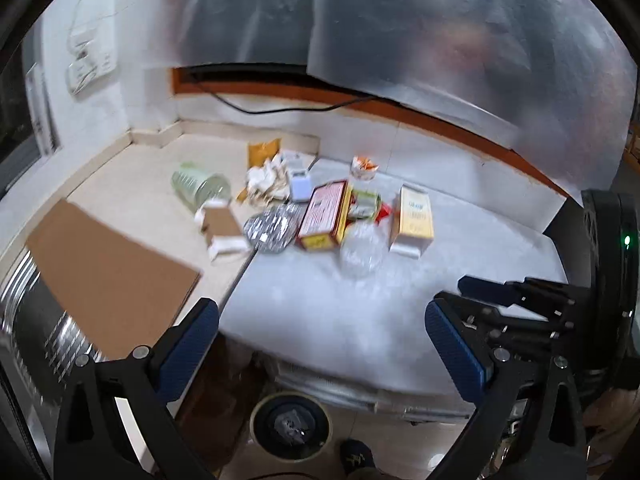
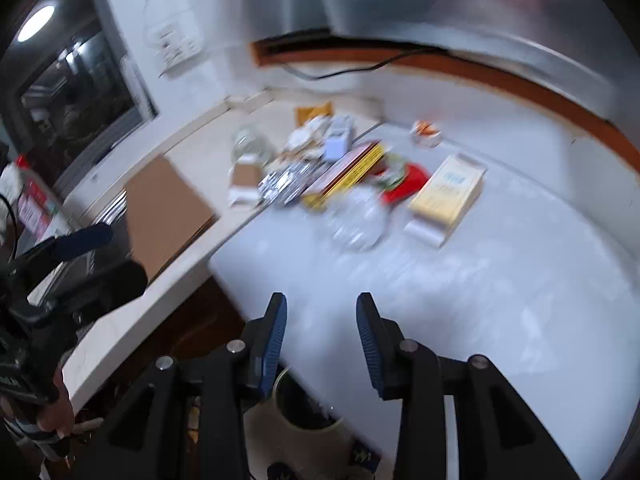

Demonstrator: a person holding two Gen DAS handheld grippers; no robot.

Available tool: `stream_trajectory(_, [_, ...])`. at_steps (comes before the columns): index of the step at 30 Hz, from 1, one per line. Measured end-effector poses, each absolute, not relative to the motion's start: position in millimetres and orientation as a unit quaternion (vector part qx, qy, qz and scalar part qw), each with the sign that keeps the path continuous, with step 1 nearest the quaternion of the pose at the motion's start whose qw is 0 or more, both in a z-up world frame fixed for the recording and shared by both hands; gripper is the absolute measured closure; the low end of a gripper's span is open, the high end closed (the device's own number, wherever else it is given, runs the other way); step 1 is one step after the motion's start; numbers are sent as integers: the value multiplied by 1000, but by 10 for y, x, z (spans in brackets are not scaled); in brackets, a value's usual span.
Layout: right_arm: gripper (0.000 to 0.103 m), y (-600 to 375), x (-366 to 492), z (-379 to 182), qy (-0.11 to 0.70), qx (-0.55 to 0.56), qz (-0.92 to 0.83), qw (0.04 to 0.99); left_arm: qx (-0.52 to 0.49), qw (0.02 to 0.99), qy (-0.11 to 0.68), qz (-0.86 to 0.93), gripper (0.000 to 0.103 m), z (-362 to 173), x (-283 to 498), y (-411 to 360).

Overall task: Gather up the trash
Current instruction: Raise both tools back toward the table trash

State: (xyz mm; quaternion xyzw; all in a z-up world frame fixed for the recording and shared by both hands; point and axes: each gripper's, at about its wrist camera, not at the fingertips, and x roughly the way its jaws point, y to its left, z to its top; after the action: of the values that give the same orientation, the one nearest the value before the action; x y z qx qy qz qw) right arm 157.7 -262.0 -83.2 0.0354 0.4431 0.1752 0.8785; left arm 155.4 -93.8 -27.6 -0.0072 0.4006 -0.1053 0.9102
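Observation:
A pile of trash lies on the white counter (image 1: 320, 304): a red and yellow box (image 1: 324, 216), a yellow carton (image 1: 414, 220), a clear plastic container (image 1: 360, 252), a foil tray (image 1: 268, 228), crumpled paper (image 1: 266, 182) and a green glass jar (image 1: 198, 186). The same box (image 2: 344, 172), carton (image 2: 448, 192) and clear container (image 2: 356, 220) show in the right wrist view. My left gripper (image 1: 320, 328) is open and empty, short of the pile. My right gripper (image 2: 322, 320) is open and empty above the counter's near edge; it also shows in the left wrist view (image 1: 492, 292). A round bin (image 1: 290, 426) stands on the floor below.
A flat cardboard sheet (image 1: 112, 272) lies on the beige counter at the left, beside a metal sink (image 1: 24, 308). A black cable (image 1: 280, 108) runs along the back wall. A window (image 2: 76, 92) is at the far left. A translucent plastic sheet (image 1: 400, 40) hangs above the counter.

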Motion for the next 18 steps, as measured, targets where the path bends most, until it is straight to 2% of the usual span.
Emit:
stream_trajectory(5, [65,-2952,2040,-697,443,61,152,881,-19,904,414,-109,2,-345,2062,-1019])
stream_trajectory(7, [63,-3045,2233,-723,446,70,142,881,-32,899,422,-114,6,-392,2294,-1033])
stream_trajectory(9, [62,-3123,2430,-778,452,75,133,879,-46,891,435,-119,15,-469,2540,-1046])
stream_trajectory(11, [62,-3168,2591,-847,460,79,125,875,-57,884,447,-126,19,-548,2739,-1068])
stream_trajectory(18, [61,-3271,3142,-1159,492,97,95,860,-60,856,493,-143,19,-862,3400,-1198])
